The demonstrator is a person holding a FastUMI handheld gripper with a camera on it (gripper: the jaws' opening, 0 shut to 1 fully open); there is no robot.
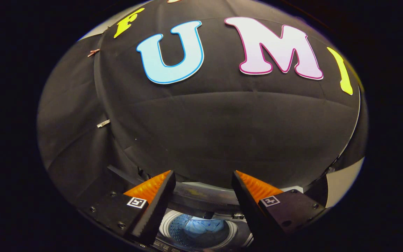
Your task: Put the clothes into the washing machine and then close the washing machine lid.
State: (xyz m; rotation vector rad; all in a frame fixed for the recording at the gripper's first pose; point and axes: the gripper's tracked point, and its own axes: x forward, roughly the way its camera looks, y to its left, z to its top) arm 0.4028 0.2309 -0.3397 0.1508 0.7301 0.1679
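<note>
Room: a black cloth wall (pixel 222 129) stands behind everything and takes up most of the view. It has soft folds and a few small clips on its left side. A pale bit of wall shows past its right edge.
Surface: no bench shows; the white top-loading washing machine (pixel 201 229) sits low down, under the gripper.
Washing machine: its round mouth faces up. The drum is a shiny metal tub with small holes, and its long way runs up and down.
Lid: the dark lid (pixel 201 196) is up at the back edge of the machine, so the mouth is open.
Clothes: a blue cloth bundle (pixel 201 225) lies inside the drum, near the middle. I cannot tell which way it points.
Gripper: the gripper (pixel 203 178) hangs above the machine. Its two fingers are wide apart and hold nothing. The drum shows between them, lower down.
</note>
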